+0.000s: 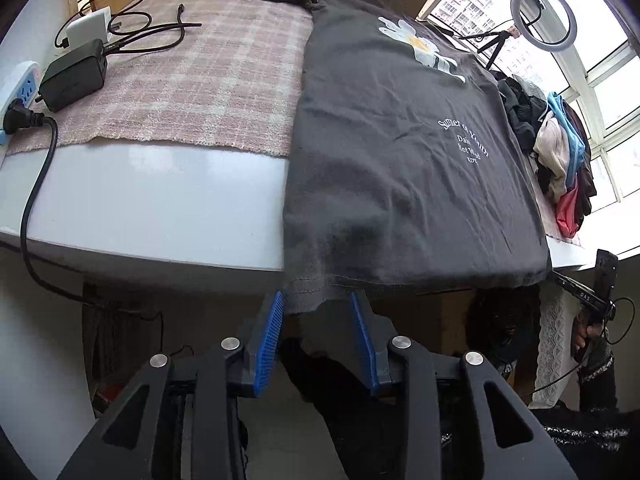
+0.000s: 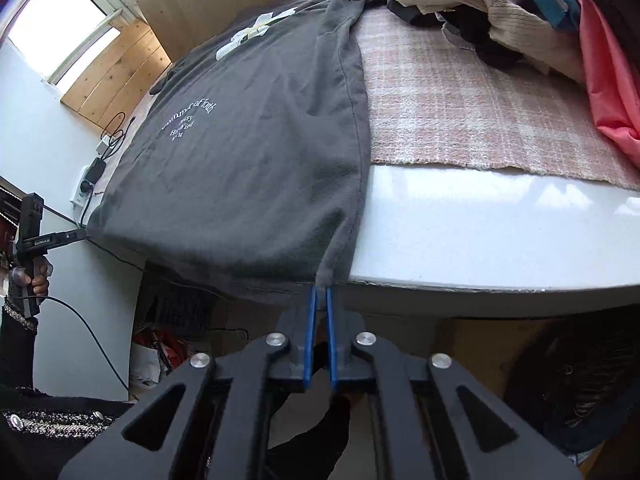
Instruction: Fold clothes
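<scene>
A dark grey T-shirt (image 1: 400,152) with a white daisy and white lettering lies flat on the table, its hem hanging over the near edge. My left gripper (image 1: 318,300) is open, its blue pads either side of the hem's left corner. My right gripper (image 2: 322,290) is shut on the hem's right corner of the T-shirt (image 2: 248,152), just below the table edge. The right gripper also shows in the left wrist view (image 1: 592,300), and the left one in the right wrist view (image 2: 36,236).
A pink plaid cloth (image 1: 208,80) covers the white table (image 1: 160,208). Chargers, a power strip and cables (image 1: 76,68) lie at the left. A pile of clothes (image 2: 520,20) sits at the right. A ring light (image 1: 544,16) stands by the window.
</scene>
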A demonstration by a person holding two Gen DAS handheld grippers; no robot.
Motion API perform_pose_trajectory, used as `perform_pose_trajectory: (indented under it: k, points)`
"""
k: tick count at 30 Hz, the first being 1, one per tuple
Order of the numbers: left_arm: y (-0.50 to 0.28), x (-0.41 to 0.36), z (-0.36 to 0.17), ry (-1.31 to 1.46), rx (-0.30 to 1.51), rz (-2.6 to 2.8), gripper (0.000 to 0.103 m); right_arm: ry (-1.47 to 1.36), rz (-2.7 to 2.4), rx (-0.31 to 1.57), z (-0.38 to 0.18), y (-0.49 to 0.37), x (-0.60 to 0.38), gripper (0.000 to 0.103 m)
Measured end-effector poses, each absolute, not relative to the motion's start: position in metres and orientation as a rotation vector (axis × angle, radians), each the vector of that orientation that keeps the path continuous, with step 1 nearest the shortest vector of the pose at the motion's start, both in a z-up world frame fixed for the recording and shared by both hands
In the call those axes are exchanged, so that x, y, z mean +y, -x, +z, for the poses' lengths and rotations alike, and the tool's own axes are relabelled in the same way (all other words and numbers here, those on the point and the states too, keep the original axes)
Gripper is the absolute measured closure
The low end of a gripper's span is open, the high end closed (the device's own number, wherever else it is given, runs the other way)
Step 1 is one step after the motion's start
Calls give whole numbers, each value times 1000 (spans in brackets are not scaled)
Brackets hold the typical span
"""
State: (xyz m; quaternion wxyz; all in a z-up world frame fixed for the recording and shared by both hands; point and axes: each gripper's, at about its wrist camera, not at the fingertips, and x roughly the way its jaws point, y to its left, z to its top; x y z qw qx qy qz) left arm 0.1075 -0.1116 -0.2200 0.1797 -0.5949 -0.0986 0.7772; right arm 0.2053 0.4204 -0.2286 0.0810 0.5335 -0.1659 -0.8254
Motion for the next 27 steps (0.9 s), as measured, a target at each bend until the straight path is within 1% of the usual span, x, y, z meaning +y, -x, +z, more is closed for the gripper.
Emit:
perform_pose_trajectory:
  k: [6,8,9,12,13,15,17,22,25,27]
  points:
    - [-99,-125,-230,1698,-367,2176,70,-1550,-2498,-530,-214,-204,428,98]
    - [-95,-121,-238,1715,-361,2163,70,-1536,-2503,-549,-211,-202,430,98]
    - [-94,-119,-241,1722,-356,2159,72,-1532,-2502,-561,-210,-201,430,98]
    - [-97,-115,-243,1729,-341,2162,72,-1503,-2520,-616,-204,-201,434,98]
    - [-100,-116,-240,1725,-339,2166,71,-1479,-2532,-641,-198,-203,438,98]
    - [-106,-119,-233,1699,-346,2172,66,-1406,-2566,-698,-180,-209,450,99]
    - [-109,-122,-231,1694,-356,2175,65,-1373,-2622,-715,-168,-214,461,99]
    - [-101,-122,-247,1708,-437,2148,65,-1450,-2570,-686,-182,-201,451,99]
    - [-96,-116,-258,1722,-447,2135,65,-1480,-2534,-651,-191,-199,442,99]
    - [-94,-114,-264,1731,-466,2130,68,-1505,-2524,-622,-194,-197,439,99]
